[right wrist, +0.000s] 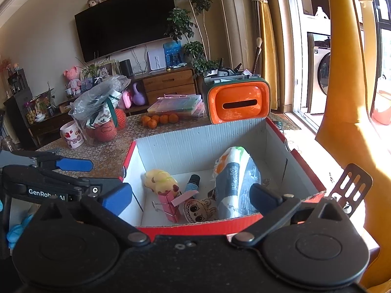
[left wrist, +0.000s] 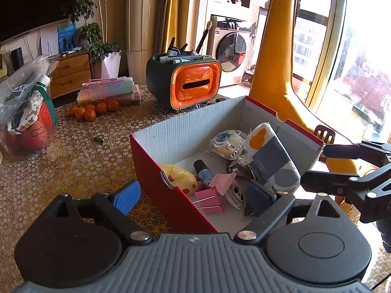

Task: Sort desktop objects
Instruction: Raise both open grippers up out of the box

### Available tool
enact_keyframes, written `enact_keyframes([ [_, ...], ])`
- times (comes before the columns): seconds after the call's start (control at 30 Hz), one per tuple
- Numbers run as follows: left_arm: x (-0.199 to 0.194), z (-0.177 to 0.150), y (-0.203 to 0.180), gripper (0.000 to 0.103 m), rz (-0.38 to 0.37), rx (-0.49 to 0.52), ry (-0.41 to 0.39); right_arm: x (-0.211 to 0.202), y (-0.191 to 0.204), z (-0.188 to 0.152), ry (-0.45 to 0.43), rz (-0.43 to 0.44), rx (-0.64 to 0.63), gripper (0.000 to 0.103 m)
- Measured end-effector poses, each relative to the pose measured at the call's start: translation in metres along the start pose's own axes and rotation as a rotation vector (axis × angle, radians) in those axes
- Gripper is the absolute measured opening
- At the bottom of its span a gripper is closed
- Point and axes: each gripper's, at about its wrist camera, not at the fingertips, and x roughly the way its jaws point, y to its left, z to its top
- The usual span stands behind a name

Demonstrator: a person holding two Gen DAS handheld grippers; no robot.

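Left wrist view
Left gripper (left wrist: 194, 196): jaws standing wide apart, gripping nothing, straddling the near red wall of the box; one blue finger (left wrist: 127, 196) is sitting outside over the tablecloth, the other inside.
Red-walled, white-lined cardboard box (left wrist: 171, 200): lying open-topped on the patterned lace tablecloth (left wrist: 73, 158); a strip of bare white floor is showing at the near inner corner.
Contents: yellow plush toy (left wrist: 180, 177) leaning against the near wall; small blue-labelled bottle (left wrist: 204, 172) just beside it; pink binder clip (left wrist: 212, 195) lying in front; cartoon-face pouch (left wrist: 235, 194) touching the clip; wrapped white bun packet (left wrist: 228, 144) near the far wall; grey-and-orange tissue pack (left wrist: 271, 157) tilting against the far-side wall.
Right gripper (left wrist: 315, 166): black fingers reaching toward the box's far rim.
Surroundings: orange-fronted green desk organiser (left wrist: 185, 83) standing behind the box; cluster of tangerines (left wrist: 94, 111) well apart.

Right wrist view
Right gripper (right wrist: 190, 199): jaws spread open, empty, hovering over the box's near rim (right wrist: 195, 227).
Left gripper (right wrist: 95, 180): crowding the box's left wall.
Obstacles: tissue pack (right wrist: 234, 183) is filling the right half; a perforated black metal plate (right wrist: 349, 188) is sticking up just outside the right wall.
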Motion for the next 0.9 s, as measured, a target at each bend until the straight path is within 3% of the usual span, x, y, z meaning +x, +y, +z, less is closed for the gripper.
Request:
enact_keyframes([
  [0.4,-0.02,-0.009,-0.011,0.103,0.027,0.017,-0.041,-0.023,0.01,-0.014,-0.035,-0.026,-0.045,0.103],
  [0.9,-0.042,-0.017,-0.03,0.103,-0.002,0.033,-0.079,-0.055,0.005,-0.022,-0.097,-0.052,-0.018,0.103],
])
